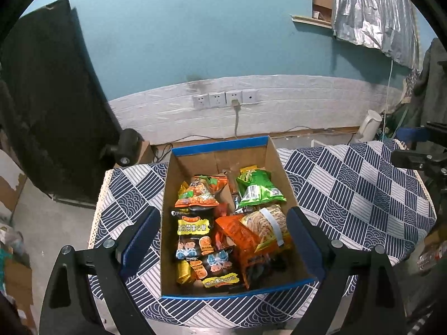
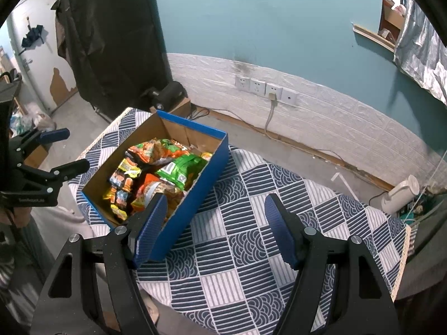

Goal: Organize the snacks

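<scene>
Cardboard box [image 1: 279,167] with blue edging sits on the cloth-covered surface [image 1: 349,184], toward its left side, and every snack packet in view already lies inside it: a green bag [image 1: 258,191] at the far right, orange bags [image 1: 199,192] beside and in front of it, black-and-yellow packets [image 1: 195,231] along the near left. No loose snacks show on the cloth, so the sorting looks close to finished. Any last tidying would go best by reaching straight down into the box, pinching one packet at its sealed edge, and not crushing the puffed bags. Left claw [image 1: 223,240] hangs above the box with its jaws spread about as wide as the box, gripping nothing. Right claw [image 2: 215,229] hovers over bare cloth just beside the box's blue wall, jaws parted and empty
</scene>
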Demonstrator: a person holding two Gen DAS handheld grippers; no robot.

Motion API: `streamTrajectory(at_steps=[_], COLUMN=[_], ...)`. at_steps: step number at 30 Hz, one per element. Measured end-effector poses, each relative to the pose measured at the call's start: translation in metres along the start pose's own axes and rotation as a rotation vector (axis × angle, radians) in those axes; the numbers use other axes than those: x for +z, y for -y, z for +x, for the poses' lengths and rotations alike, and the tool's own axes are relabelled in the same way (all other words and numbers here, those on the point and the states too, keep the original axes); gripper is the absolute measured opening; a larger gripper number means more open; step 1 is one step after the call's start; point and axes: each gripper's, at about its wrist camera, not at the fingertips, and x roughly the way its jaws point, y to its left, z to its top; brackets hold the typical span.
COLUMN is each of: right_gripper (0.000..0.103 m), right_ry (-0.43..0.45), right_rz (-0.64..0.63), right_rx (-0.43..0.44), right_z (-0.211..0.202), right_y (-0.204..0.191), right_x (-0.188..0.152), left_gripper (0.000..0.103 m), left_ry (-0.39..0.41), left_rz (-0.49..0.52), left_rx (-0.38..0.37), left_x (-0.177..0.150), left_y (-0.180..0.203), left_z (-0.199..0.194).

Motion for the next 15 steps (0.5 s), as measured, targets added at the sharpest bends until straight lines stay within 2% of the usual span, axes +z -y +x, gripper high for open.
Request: streamTrajectory(at_steps=[15], right_gripper=[0.072], right_ry=[0.003], right_rz=[-0.005], right_rx=[0.001], right_z=[-0.0014], right_y=[-0.0043], right_x=[0.0024], left_gripper=[0.093], left_ry=[-0.010], left_rz=[0.019], left_rx=[-0.003], left_x=[-0.0008], left_y=[0.0006], left_z=[0.0020])
